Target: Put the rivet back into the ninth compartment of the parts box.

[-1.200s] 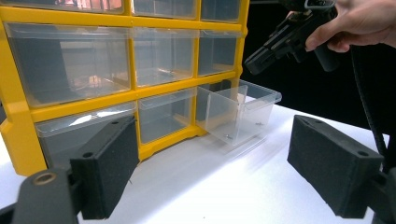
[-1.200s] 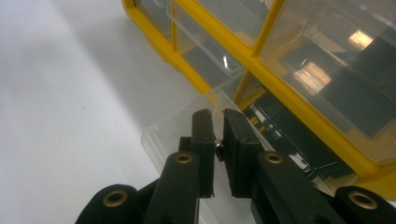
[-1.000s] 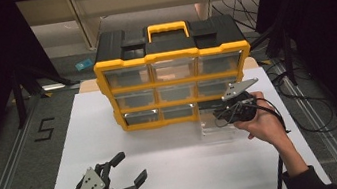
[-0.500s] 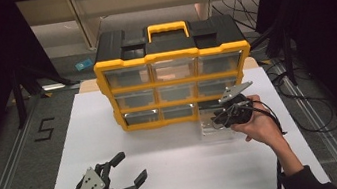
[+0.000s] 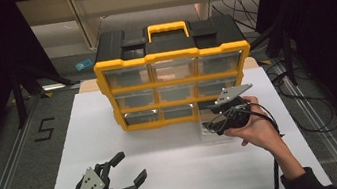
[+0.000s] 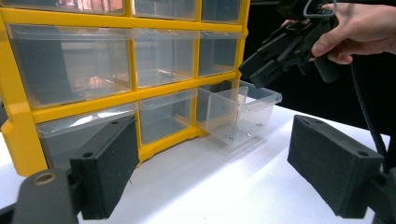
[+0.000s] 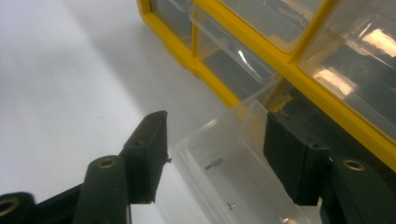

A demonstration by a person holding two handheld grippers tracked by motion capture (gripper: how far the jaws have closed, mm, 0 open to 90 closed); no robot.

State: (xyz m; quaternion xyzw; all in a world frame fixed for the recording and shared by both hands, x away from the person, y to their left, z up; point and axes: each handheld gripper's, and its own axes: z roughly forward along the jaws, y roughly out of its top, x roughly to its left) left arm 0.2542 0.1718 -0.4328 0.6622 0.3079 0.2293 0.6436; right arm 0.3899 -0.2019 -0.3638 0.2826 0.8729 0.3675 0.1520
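My right tongs (image 5: 210, 124), jaws just widening and released, straddle the clear drawer (image 5: 210, 118) pulled from the organizer's (image 5: 174, 81) lower right, mid-frame; left tongs (image 5: 127, 169) gape empty, lower left.

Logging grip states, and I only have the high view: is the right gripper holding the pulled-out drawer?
Observer: No. The right gripper has just been opening its jaws. In its own view they stand either side of the drawer, and the pads appear to be off it.
Operator: Anything in the drawer?
Observer: Two small screws lie on its floor.
Operator: And the left gripper?
Observer: The left gripper is open, with nothing between its jaws, facing the cabinet.
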